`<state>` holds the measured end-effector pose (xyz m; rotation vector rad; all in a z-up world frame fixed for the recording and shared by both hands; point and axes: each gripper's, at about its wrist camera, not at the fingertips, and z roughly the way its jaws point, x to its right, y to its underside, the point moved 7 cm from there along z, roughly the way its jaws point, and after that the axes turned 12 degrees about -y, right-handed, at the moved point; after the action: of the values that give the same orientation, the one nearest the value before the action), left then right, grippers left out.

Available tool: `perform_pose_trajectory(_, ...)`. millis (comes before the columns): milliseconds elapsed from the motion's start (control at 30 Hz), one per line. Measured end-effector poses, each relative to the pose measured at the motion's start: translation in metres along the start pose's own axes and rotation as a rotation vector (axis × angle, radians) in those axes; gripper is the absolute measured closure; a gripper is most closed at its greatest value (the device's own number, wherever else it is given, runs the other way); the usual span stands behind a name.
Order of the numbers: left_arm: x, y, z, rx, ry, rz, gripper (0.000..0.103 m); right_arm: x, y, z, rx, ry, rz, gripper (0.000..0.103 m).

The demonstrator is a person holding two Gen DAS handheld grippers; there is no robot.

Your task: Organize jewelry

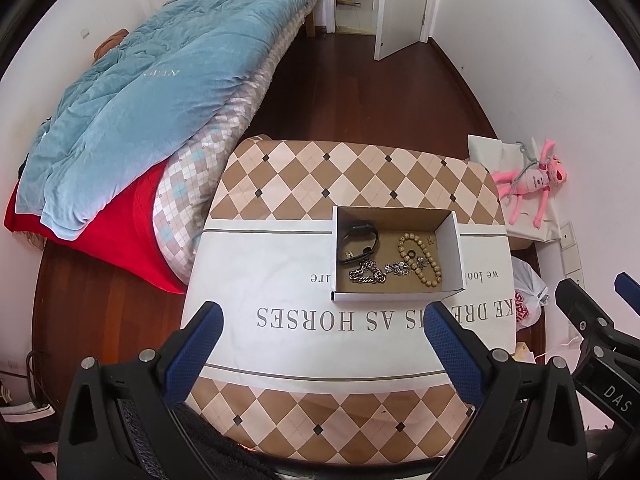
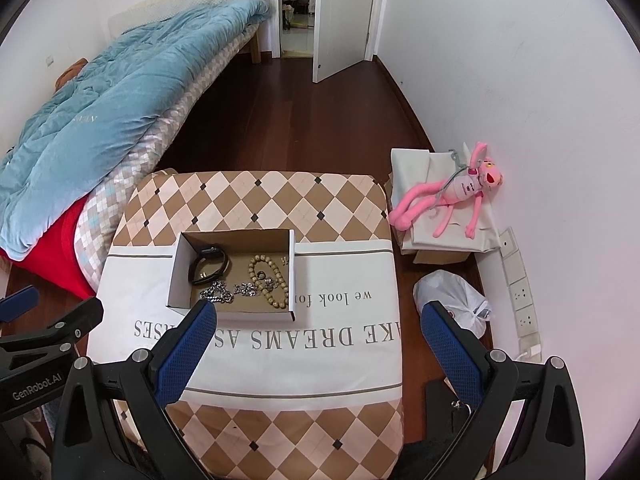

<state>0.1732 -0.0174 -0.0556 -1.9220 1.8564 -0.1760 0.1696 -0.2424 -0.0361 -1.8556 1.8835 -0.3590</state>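
Observation:
A small open cardboard box [image 1: 450, 256] [image 2: 176, 276] sits on the cloth-covered table [image 1: 280, 264] [image 2: 340, 280]. Inside lie a black wristband [image 1: 360, 242] [image 2: 208, 266], a silver chain bracelet [image 1: 366, 274] [image 2: 218, 294], a tan bead bracelet [image 1: 420, 256] [image 2: 272, 280] and small silver pieces [image 1: 400, 267] [image 2: 246, 289]. My left gripper [image 1: 324, 332] is open and empty, near the table's front, short of the box. My right gripper [image 2: 320, 332] is open and empty, to the right of the box. Each gripper shows at the edge of the other's view.
A bed with a blue quilt [image 1: 140, 92] [image 2: 100, 112] and a red cloth [image 1: 112, 232] stands to the left. A pink plush toy [image 1: 532, 180] [image 2: 452, 196] lies on a white bag by the right wall. A plastic bag [image 2: 452, 296] is on the floor.

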Motion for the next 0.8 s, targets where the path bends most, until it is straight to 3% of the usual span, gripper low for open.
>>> perform_pose_trajectory(800,-0.0039,0.0019,0.0027,0.02,-0.019,0.016,0.001,-0.0009,0.0078,0.0037,-0.014,-0.013,0.0,0.0)
